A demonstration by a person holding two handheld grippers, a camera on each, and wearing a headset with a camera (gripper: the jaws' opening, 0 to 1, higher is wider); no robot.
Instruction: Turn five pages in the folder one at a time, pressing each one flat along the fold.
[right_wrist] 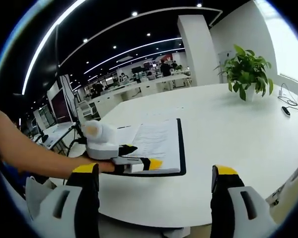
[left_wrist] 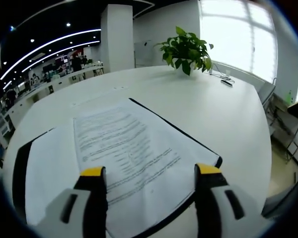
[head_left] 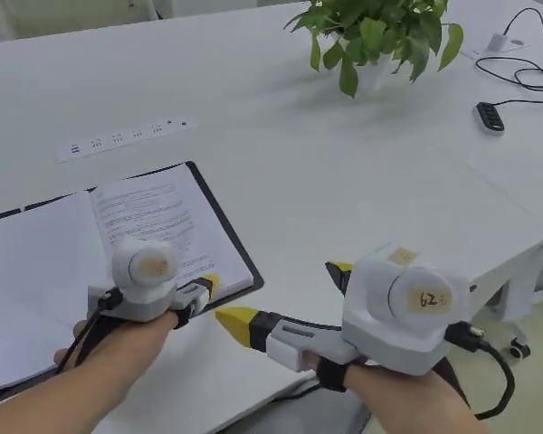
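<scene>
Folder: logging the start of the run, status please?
Left gripper open over right page's lower edge. Right gripper open, right of folder, over table. Folder open flat, no page lifted. Nothing in the way.

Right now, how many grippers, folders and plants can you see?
Grippers: 2 (left gripper, right gripper)
Folder: 1
Plant: 1
Total: 4
</scene>
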